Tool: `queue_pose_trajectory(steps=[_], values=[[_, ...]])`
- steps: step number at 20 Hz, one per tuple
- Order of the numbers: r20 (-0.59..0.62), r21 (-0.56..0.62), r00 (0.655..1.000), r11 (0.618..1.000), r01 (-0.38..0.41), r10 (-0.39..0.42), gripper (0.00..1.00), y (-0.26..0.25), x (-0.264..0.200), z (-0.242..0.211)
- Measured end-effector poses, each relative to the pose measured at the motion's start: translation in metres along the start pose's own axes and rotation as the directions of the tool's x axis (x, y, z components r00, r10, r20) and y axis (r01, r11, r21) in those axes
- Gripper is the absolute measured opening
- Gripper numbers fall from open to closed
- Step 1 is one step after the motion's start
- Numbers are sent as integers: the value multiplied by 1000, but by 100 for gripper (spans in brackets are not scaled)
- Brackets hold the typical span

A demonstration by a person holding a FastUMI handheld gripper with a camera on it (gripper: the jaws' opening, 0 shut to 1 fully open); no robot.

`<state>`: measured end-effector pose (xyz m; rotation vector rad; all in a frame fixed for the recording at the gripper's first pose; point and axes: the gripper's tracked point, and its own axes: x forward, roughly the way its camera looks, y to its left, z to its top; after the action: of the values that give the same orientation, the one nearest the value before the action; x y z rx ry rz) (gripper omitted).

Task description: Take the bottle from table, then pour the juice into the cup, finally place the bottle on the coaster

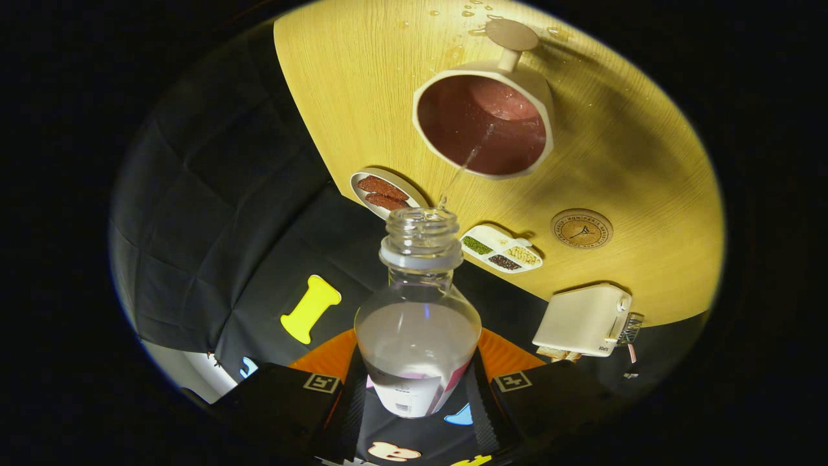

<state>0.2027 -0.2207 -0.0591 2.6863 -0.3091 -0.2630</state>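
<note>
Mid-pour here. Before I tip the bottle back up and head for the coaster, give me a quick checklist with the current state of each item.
1. Grip: tongs closed on the bottle from both sides: ok.
2. Stream: thin stream leaves the bottle mouth and lands inside the cup: ok.
3. Cup level: dark liquid below the rim: ok.
4. Spills: droplets on the table beyond the cup: not ok.
5. Coaster: bare, nothing on it: ok.
6. Liquid left in the bottle: cannot tell.

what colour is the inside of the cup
Dark reddish-brown inside the cup, cream outside, seen in the gripper view.
</note>
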Motion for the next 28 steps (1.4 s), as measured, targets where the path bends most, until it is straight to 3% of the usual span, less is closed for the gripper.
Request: queue_pose_trajectory(steps=[22,28], values=[[32,-32,999,999,7,-6,71,-9,-2,16],[58,-93,997,995,-44,50,71,1,-9,18]])
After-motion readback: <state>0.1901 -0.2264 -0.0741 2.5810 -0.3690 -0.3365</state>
